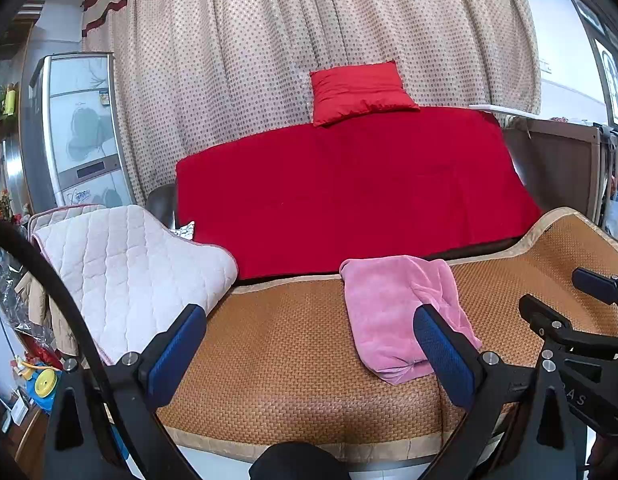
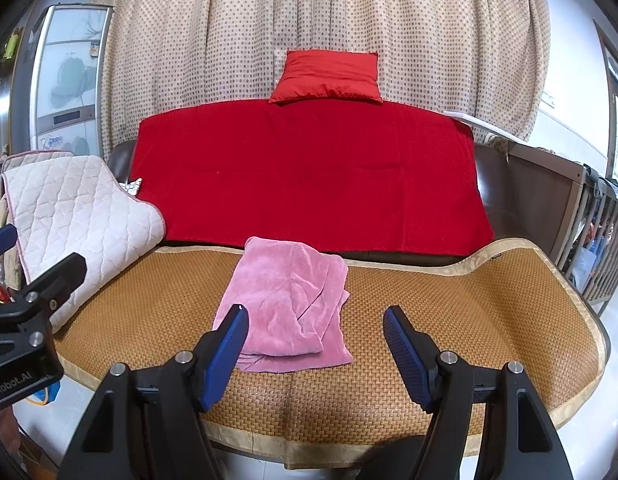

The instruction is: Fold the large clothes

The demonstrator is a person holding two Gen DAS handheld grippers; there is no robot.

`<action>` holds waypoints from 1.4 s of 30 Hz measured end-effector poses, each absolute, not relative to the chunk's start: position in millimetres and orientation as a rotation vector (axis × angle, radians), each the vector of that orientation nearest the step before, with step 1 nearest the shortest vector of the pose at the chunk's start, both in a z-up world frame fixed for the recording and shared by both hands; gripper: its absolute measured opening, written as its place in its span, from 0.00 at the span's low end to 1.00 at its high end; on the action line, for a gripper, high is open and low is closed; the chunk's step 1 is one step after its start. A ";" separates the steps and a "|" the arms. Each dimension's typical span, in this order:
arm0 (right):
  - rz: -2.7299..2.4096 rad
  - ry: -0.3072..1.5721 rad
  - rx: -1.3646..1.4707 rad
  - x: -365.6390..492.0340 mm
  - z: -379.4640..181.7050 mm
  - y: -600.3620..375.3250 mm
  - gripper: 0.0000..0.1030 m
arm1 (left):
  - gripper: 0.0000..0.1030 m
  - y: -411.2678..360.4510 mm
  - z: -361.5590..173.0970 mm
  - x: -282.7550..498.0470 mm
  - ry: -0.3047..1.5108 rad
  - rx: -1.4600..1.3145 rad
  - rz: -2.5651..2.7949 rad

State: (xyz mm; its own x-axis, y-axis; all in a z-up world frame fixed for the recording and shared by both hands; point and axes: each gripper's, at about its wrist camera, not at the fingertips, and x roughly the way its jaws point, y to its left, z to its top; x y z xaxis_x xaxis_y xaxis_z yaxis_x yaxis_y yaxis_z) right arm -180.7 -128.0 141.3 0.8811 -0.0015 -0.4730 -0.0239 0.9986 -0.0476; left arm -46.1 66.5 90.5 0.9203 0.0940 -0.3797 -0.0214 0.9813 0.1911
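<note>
Both grippers hang side by side above the near edge of a woven straw mat (image 2: 449, 292) that covers the seat of a sofa, and neither has anything in it. The left gripper (image 1: 309, 344) has its jaws spread wide, blue pads facing each other across bare mat. The right gripper (image 2: 315, 340) has its jaws parted too, and nothing is pinched between them. The pink garment (image 2: 287, 304) lies on the mat already folded into a rough rectangle with several layers showing at its near edge. From the right gripper it sits just ahead and a little toward the left jaw, whose tip overlaps the cloth's near left corner in the view, though I cannot tell whether they touch. From the left gripper the pink garment (image 1: 397, 316) lies ahead and off toward the right jaw, which hides part of its near right side. Farther beyond the jaws a red blanket (image 2: 309, 176) drapes the sofa back, with a red cushion (image 2: 329, 76) on top against a dotted curtain (image 2: 309, 8). Off to the left of both grippers a white quilted pad (image 1: 129, 276) lies over the sofa's arm, its edge reaching the mat. Part of the right gripper's black frame shows at the right edge of the left camera's view.
</note>
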 end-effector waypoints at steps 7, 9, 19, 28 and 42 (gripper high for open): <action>0.009 0.504 -0.056 -178.0 138.6 -128.0 0.72 | 1.00 66.1 88.2 -44.0 0.407 0.190 0.057; 0.008 0.505 -0.057 -178.0 137.9 -127.5 0.72 | 1.00 66.4 87.1 -42.7 0.411 0.190 0.058; 0.009 0.511 -0.061 -176.2 136.3 -126.2 0.72 | 1.00 69.2 82.7 -38.4 0.423 0.183 0.063; 0.001 0.552 -0.082 -160.2 125.5 -123.1 0.72 | 1.00 72.2 70.6 -23.3 0.455 0.174 0.068; -0.015 0.594 -0.120 -130.2 114.4 -111.6 0.72 | 1.00 82.3 57.9 5.2 0.487 0.154 0.078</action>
